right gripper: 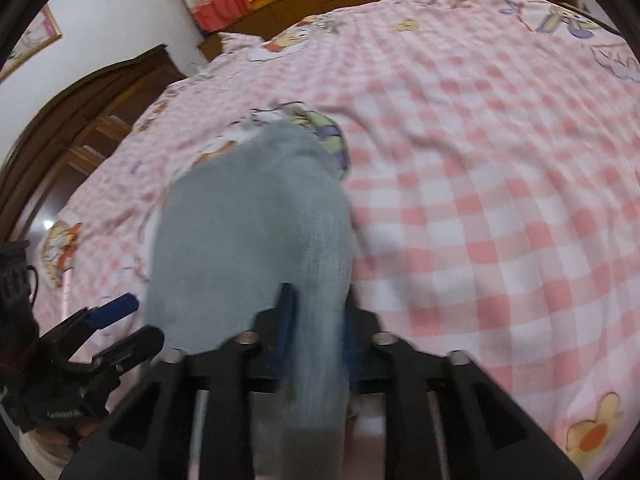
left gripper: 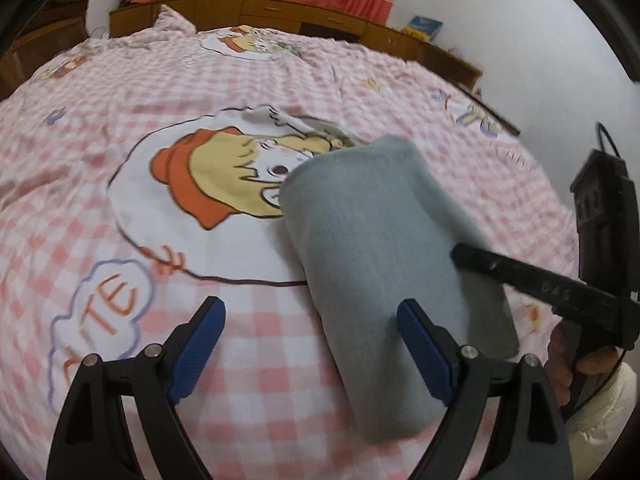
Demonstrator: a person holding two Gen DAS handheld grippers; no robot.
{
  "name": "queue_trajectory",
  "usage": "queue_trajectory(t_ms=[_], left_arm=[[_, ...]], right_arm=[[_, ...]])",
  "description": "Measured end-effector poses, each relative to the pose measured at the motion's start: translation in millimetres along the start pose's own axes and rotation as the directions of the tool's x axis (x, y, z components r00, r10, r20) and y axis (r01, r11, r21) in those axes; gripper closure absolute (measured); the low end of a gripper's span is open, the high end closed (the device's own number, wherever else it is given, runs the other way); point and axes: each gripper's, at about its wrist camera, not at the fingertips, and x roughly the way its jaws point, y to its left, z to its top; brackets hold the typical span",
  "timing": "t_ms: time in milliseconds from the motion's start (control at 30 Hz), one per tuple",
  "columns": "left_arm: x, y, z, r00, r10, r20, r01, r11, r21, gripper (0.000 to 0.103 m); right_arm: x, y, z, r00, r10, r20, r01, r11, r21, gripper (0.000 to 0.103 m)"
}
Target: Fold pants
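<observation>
The grey pants (left gripper: 372, 248) lie folded in a long narrow bundle on the pink checked bedspread (left gripper: 120, 128). My left gripper (left gripper: 310, 340) is open and empty, just above the bed at the bundle's near left edge, with its right finger over the cloth. My right gripper (right gripper: 316, 320) is shut on the near edge of the grey pants (right gripper: 248, 232). In the left wrist view the right gripper (left gripper: 464, 256) reaches onto the bundle from the right. The left gripper (right gripper: 120, 320) shows at the lower left of the right wrist view.
The bedspread (right gripper: 500, 200) has cartoon prints and covers the whole bed. A wooden headboard and low cabinets (left gripper: 280, 12) run along the far side under red curtains. A dark wooden door frame (right gripper: 80, 120) stands to the left.
</observation>
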Motion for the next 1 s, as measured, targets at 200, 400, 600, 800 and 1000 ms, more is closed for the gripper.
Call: queue_trajectory(t_ms=[200, 400, 600, 800, 1000], left_arm=[[32.4, 6.6, -11.6, 0.999, 0.022, -0.042, -0.022, 1.000, -0.008, 0.005], [19.7, 12.5, -7.5, 0.997, -0.053, -0.056, 0.048, 0.994, -0.093, 0.025], [24.7, -2.1, -0.8, 0.991, -0.119, -0.053, 0.116, 0.992, -0.057, 0.027], [40.6, -4.0, 3.2, 0.982, -0.175, -0.064, 0.170, 0.982, -0.077, 0.043], [31.2, -2.9, 10.3, 0.981, -0.195, -0.021, 0.192, 0.976, -0.101, 0.066]], right_arm=[[-6.0, -18.6, -4.1, 1.000, 0.024, -0.002, -0.023, 0.996, 0.084, 0.056], [-20.3, -13.8, -11.1, 0.993, 0.118, -0.014, -0.115, 0.984, 0.137, 0.055], [1.8, -7.7, -17.9, 0.994, 0.103, -0.037, -0.099, 0.991, 0.085, 0.051], [-1.5, 1.1, -21.0, 0.991, 0.129, 0.019, -0.130, 0.990, 0.054, 0.072], [-18.9, 12.9, -23.7, 0.983, 0.163, 0.084, -0.169, 0.983, 0.067, 0.078]])
